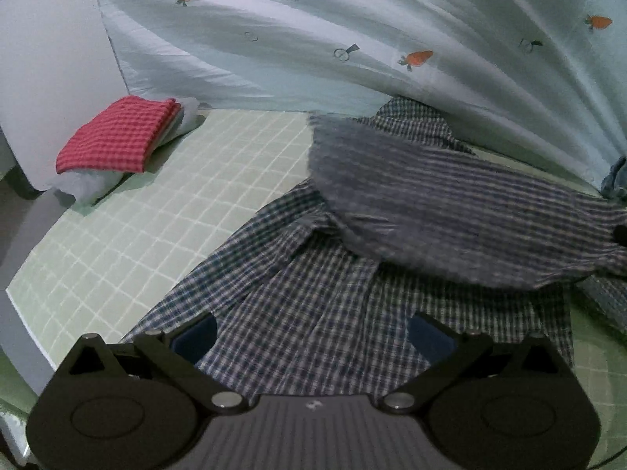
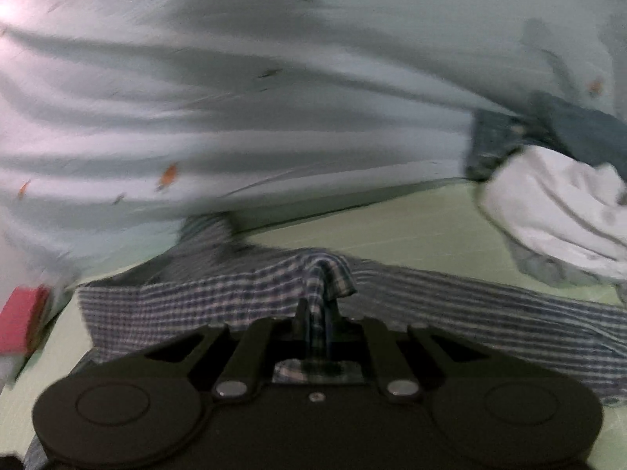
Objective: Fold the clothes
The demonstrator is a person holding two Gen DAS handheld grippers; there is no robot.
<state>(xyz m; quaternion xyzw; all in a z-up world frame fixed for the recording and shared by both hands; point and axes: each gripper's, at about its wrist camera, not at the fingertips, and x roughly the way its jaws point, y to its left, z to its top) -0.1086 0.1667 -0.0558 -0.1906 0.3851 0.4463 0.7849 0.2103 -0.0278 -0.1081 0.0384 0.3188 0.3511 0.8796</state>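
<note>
Plaid shirt [image 2: 321, 274], soft woven cotton, bunched peak.

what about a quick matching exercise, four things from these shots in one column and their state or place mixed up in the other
Things:
1. left gripper
2. right gripper
3. red checked cloth
4. white garment

States or places:
A. crumpled at the right of the green mat
B. shut on a fold of the blue plaid shirt
C. folded, on a white stack at the far left
D. open, fingers spread over the shirt

Pairs: 1-D, 2-B, 3-C, 4-A
</note>
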